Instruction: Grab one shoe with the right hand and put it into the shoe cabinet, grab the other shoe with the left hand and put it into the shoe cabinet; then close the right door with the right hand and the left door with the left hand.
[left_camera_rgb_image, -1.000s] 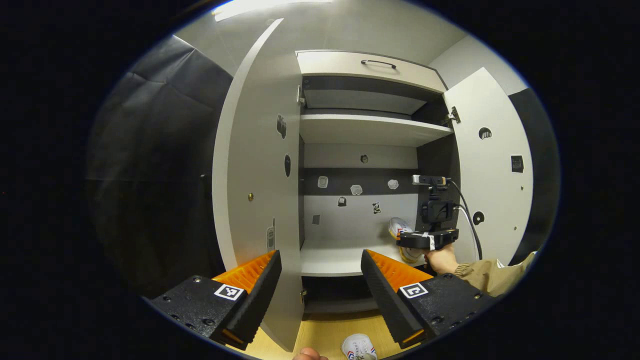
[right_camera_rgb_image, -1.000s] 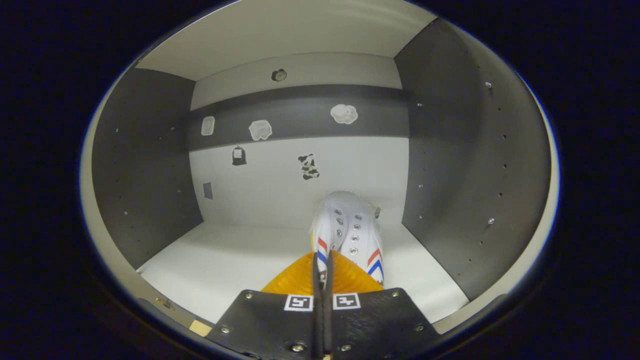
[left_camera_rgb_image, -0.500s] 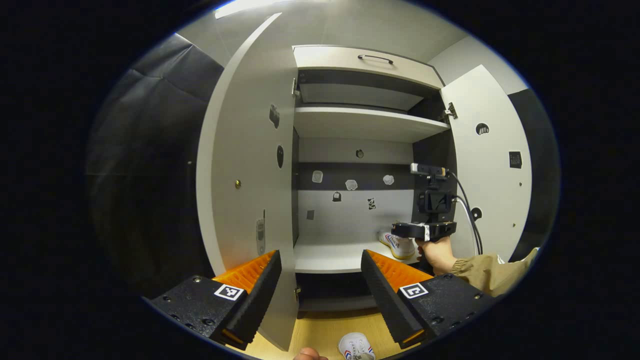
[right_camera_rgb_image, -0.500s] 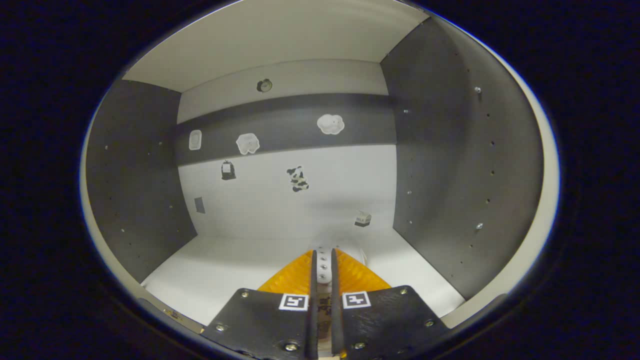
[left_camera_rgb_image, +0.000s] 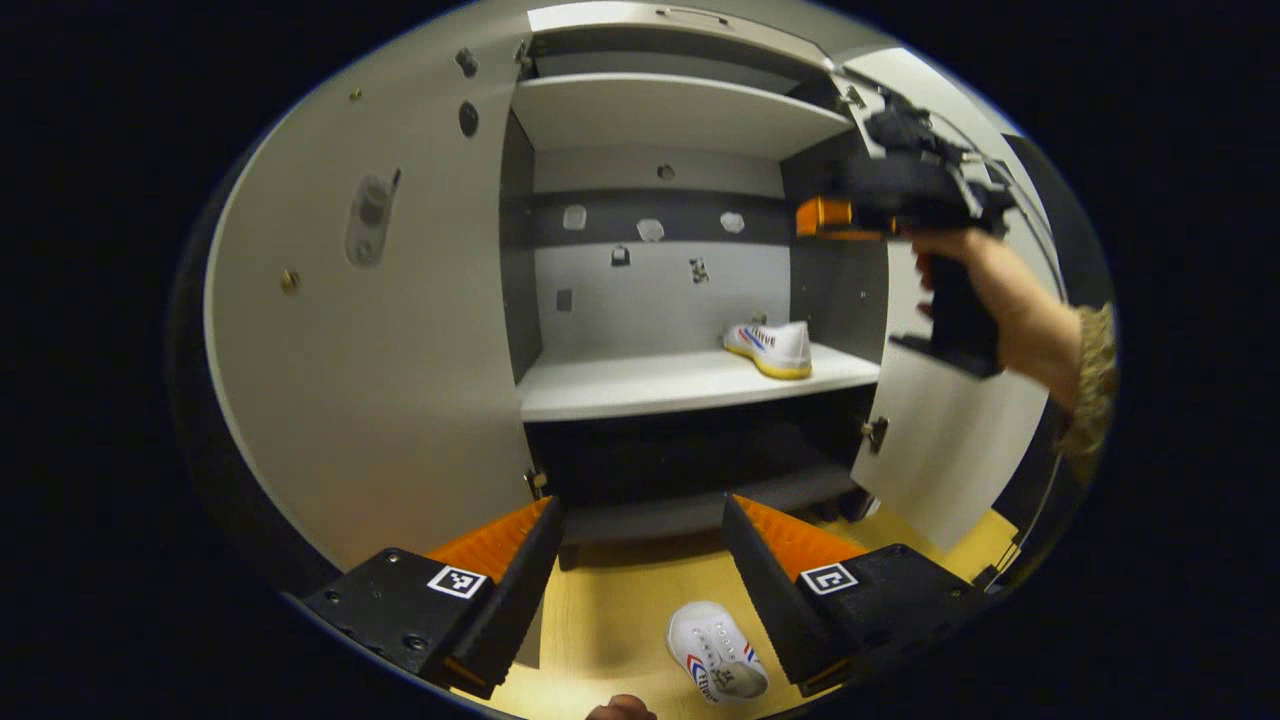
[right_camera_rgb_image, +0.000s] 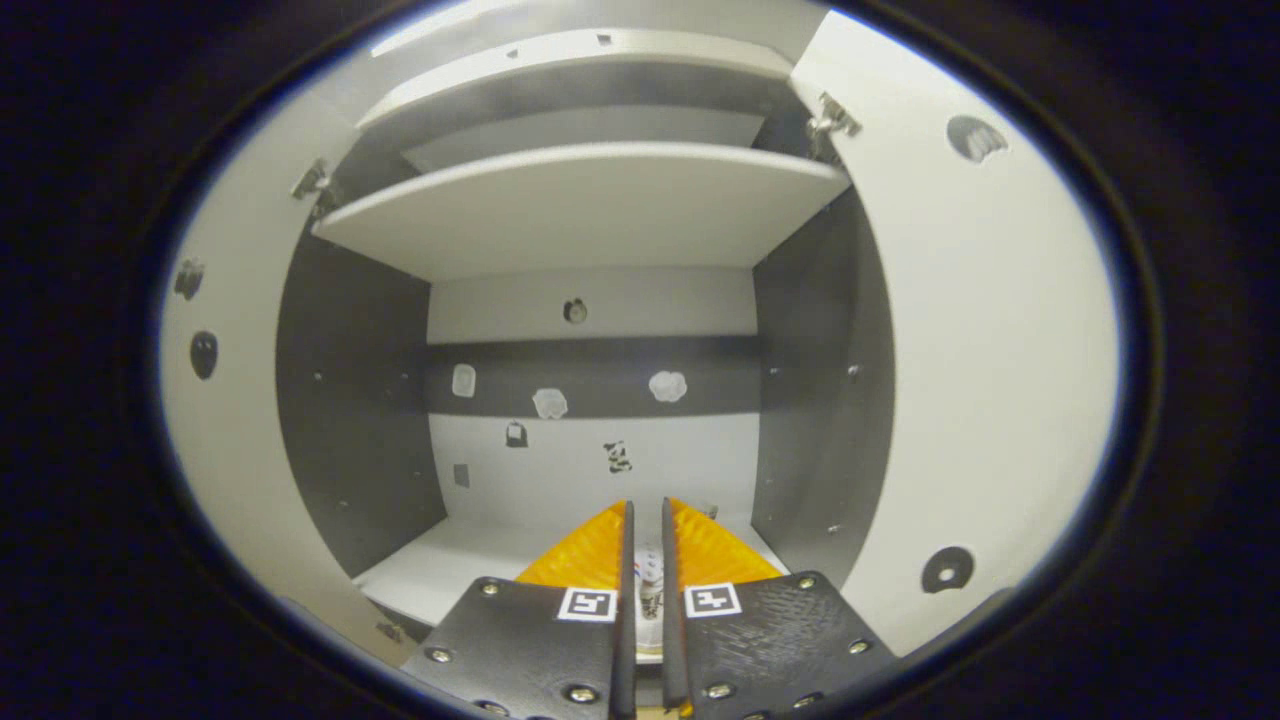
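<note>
Done: one shoe (left_camera_rgb_image: 770, 347) lies on the cabinet's middle shelf (left_camera_rgb_image: 640, 384), ahead of and above the left claw (left_camera_rgb_image: 640, 560)
Left to do: the second shoe (left_camera_rgb_image: 716, 664) lies on the floor (left_camera_rgb_image: 620, 610) just below the left claw, ungrasped; both doors stand open
Left claw: released, fingers spread wide, holding nothing
Right claw (right_camera_rgb_image: 643, 560): nearly clenched with a thin gap, grasping nothing; a sliver of the shelved shoe shows through the gap
Left gripper view adds: the floor shoe, the right claw raised in a hand (left_camera_rgb_image: 1010, 300) beside the right door (left_camera_rgb_image: 950, 440), the left door (left_camera_rgb_image: 370, 330)
Right gripper view adds: the upper shelf (right_camera_rgb_image: 590, 205) seen from beneath
</note>
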